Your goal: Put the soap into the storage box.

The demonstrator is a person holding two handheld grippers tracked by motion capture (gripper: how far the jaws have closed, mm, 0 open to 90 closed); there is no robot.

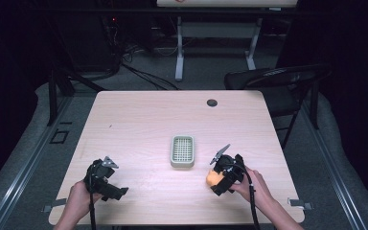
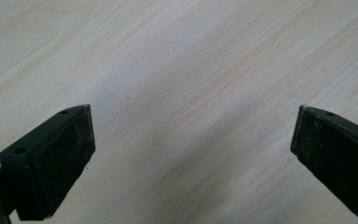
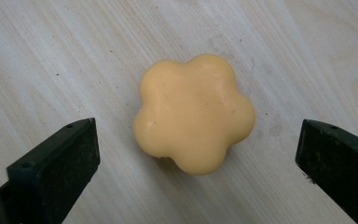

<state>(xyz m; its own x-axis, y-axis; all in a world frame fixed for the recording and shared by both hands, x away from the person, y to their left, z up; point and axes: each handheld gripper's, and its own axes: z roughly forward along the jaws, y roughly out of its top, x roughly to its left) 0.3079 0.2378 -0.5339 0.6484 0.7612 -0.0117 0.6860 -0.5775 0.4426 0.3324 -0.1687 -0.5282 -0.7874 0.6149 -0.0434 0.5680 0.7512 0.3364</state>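
Note:
An orange flower-shaped soap (image 3: pixel 194 113) lies flat on the wooden table (image 1: pixel 139 120). My right gripper (image 3: pixel 196 154) hangs over it, open, one jaw on each side and neither touching it. In the high view the soap (image 1: pixel 212 178) peeks out at the left of the right gripper (image 1: pixel 223 178), near the table's front right. A pale green slotted soap dish (image 1: pixel 182 151) sits at the table's middle, a little to the left of and beyond the soap. My left gripper (image 2: pixel 191 149) is open over bare wood and stands at the front left (image 1: pixel 106 179).
A round dark grommet (image 1: pixel 212 102) is set in the table near its far edge. A black folding chair (image 1: pixel 278 81) stands beyond the far right corner. Another table's white legs (image 1: pixel 179 52) and cables lie on the floor behind.

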